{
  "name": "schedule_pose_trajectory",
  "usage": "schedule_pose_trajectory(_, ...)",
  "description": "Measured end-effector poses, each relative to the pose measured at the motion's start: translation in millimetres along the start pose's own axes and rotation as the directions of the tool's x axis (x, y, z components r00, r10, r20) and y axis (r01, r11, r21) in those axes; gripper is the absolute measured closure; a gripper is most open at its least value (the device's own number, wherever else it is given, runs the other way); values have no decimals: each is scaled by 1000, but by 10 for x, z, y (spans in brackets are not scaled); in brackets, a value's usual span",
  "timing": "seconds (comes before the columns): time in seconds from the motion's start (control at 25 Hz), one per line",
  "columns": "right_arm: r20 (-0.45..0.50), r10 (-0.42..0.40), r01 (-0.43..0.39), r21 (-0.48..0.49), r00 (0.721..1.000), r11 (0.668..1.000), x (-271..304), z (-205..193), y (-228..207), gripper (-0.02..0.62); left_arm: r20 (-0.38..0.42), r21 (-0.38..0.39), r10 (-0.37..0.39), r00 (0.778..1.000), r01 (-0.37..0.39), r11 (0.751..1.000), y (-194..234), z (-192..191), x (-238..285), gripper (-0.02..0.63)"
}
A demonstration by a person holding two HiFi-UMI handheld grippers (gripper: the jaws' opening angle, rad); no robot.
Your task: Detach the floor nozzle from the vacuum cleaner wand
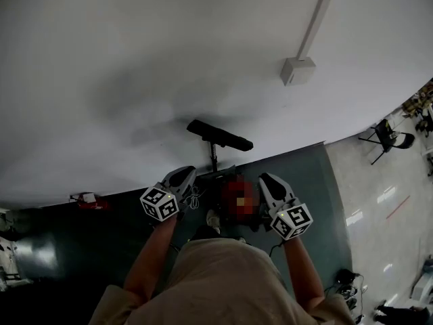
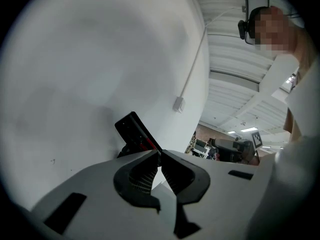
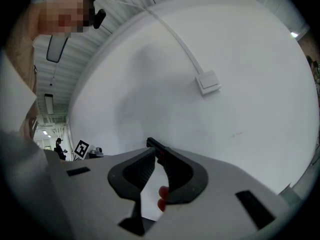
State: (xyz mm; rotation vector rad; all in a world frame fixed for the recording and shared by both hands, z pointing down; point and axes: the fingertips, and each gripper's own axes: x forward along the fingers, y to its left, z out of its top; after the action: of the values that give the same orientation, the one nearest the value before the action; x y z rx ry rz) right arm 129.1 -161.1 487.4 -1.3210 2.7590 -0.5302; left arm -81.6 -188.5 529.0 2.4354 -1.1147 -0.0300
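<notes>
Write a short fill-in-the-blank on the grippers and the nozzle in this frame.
1. The left gripper and the right gripper are both ____ and empty.
2. The floor nozzle is mostly ____ in colour.
3. In the head view, the wall box sits to the ____ of the floor nozzle.
Missing words: shut; black; right.

**Floor at the foot of the white wall**

I see a dark floor [image 1: 298, 175] meeting the wall, with a paler, glossy floor [image 1: 379, 202] to its right. A small red and white object [image 1: 86, 200] lies on the dark part at the wall's foot. The wand [image 1: 214, 158] rises from the dark part, its base hidden from me. A folding chair [image 1: 387, 137] stands on the pale part, and dark clutter [image 1: 346, 282] sits near the seam
</notes>
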Motion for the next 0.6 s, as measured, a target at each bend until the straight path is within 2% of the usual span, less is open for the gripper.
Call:
schedule_pose_trajectory(0.36,-20,-48,47,-83,999,995,456,7,9,554,-38,-30,-77,996,76,997,411,21,185,595)
schedule_pose_trajectory(0.48,-35,-55,51,-124,998,991,563,-4,15,504,-45,-58,-128,991,126,990,467,1,247,572)
schedule_pose_trajectory(0.6,-57,-73,61,-179,996,982,679,-21,9,474,-82,-31,-150,985,148,989,520,-50,343,568)
